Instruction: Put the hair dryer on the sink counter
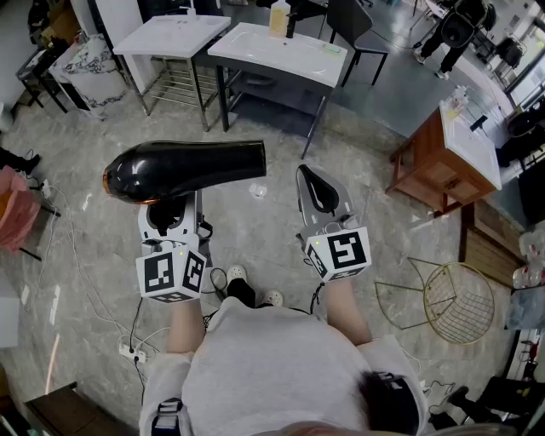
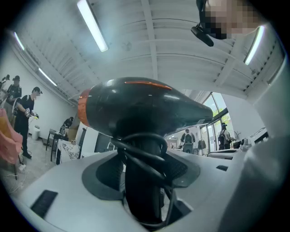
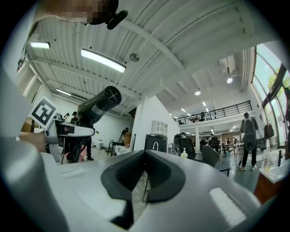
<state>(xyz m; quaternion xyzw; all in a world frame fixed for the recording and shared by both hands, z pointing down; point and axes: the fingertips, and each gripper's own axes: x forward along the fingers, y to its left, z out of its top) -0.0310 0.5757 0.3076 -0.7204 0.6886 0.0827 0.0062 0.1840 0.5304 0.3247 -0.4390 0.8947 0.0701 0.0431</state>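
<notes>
A glossy black hair dryer [image 1: 183, 169] with an orange-rimmed back end lies level above my left gripper [image 1: 170, 217], nozzle pointing right. In the left gripper view the jaws are closed round the dryer's handle [image 2: 142, 181], with its cord looped about it and the dryer body [image 2: 140, 108] above. My right gripper [image 1: 322, 192] is held beside it, apart from the dryer and holding nothing; its pads meet at the tip in the right gripper view [image 3: 144, 156], which also shows the dryer [image 3: 97, 106] at the left. The white sink counter [image 1: 281, 47] stands ahead, across the marble floor.
A second white table [image 1: 174, 34] stands left of the sink counter, and a soap bottle [image 1: 278, 19] is on the counter. A wooden desk [image 1: 443, 157] and a gold wire basket [image 1: 460, 302] are at the right. Cables and a power strip [image 1: 129, 349] lie on the floor.
</notes>
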